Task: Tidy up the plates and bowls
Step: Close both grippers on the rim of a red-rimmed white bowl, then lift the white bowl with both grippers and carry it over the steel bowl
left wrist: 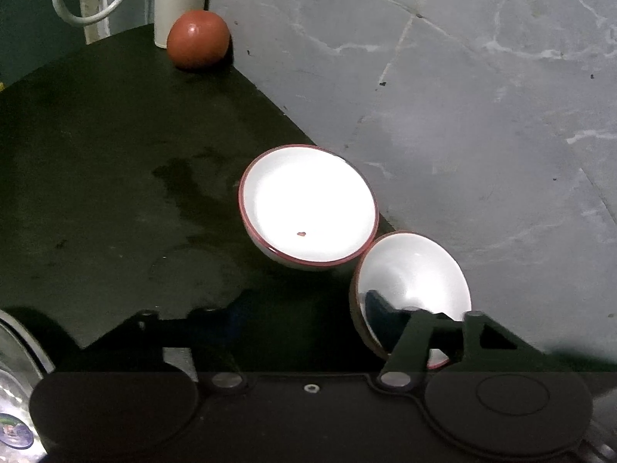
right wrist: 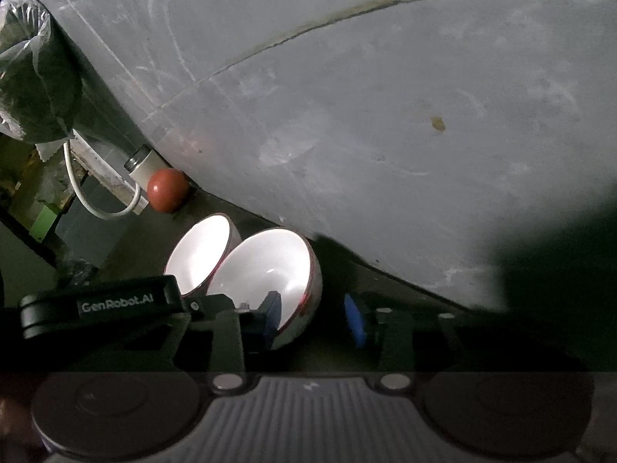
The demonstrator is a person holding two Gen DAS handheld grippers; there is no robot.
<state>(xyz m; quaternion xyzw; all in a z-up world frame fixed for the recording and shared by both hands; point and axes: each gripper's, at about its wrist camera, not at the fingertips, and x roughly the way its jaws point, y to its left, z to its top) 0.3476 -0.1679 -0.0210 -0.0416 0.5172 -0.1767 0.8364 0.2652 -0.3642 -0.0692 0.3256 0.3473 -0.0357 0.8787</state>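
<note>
Two white bowls with red rims stand side by side on the black tabletop (left wrist: 115,154), close to the grey wall. In the left wrist view the farther bowl (left wrist: 308,208) is ahead and the nearer bowl (left wrist: 412,289) is at the right. My left gripper (left wrist: 302,305) is open; its right finger reaches inside the nearer bowl and its left finger is far outside. In the right wrist view my right gripper (right wrist: 314,314) straddles the right wall of the nearer bowl (right wrist: 266,270). One blue pad (right wrist: 273,308) is inside, the other stands apart outside. The left gripper (right wrist: 100,305) is beside the farther bowl (right wrist: 200,258).
A red round fruit (left wrist: 196,38) and a white canister with a metal lid (left wrist: 179,4) sit at the table's far corner, with a white cable (left wrist: 77,11) behind. The grey wall (left wrist: 462,96) runs along the table's right edge. A shiny metal object (left wrist: 15,366) is at lower left.
</note>
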